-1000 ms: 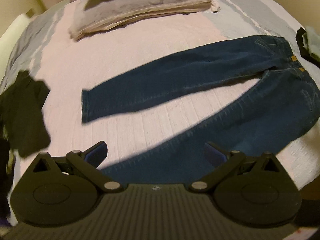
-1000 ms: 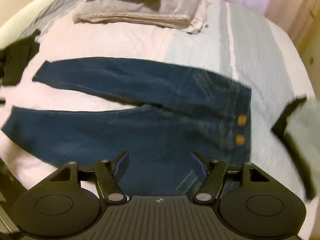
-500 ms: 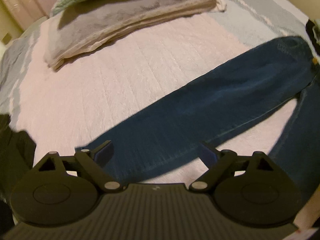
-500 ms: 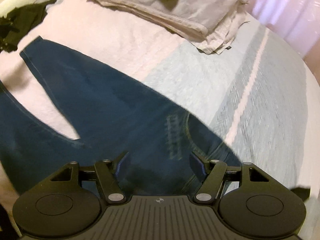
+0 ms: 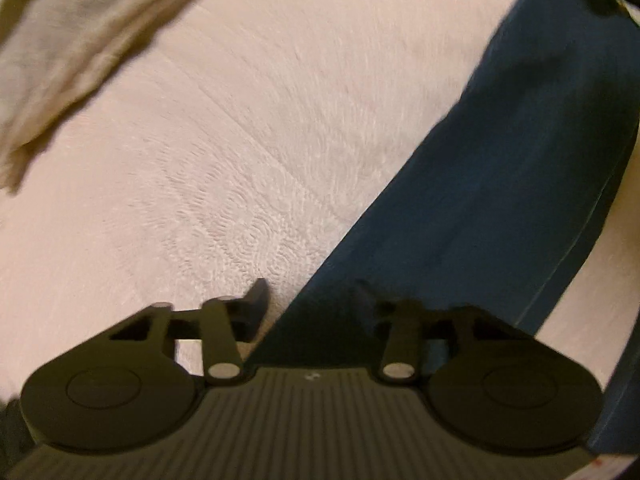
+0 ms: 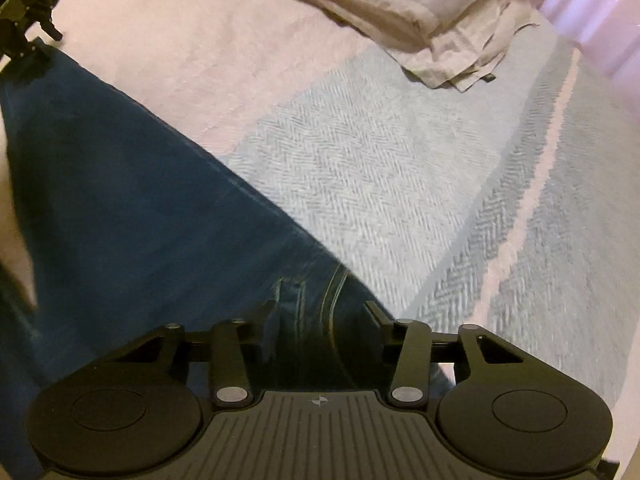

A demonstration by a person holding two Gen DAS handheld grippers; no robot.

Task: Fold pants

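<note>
Dark blue jeans point(image 5: 500, 168) lie flat on the bed. In the left wrist view one leg runs from the lower middle to the upper right. My left gripper point(image 5: 310, 296) is open low over the leg's near end, with the left finger over the bedspread and the right finger point(image 5: 362, 290) over denim. This view is blurred. In the right wrist view the jeans point(image 6: 120, 200) stretch from the upper left down to my right gripper point(image 6: 322, 312), which is open. Pale pocket stitching point(image 6: 304, 292) lies between its fingers at the denim's edge.
The pale pink bedspread point(image 5: 200, 160) meets a blue-grey herringbone band point(image 6: 400, 168). Folded beige bedding point(image 6: 420, 4) lies at the head of the bed, also seen as bedding point(image 5: 60, 48) at top left. A black object point(image 6: 20, 20) sits at the leg's far end.
Both grippers have dropped closer to the bed over the far leg, the left toward its cuff end and the right toward the waist. Both remain open.
</note>
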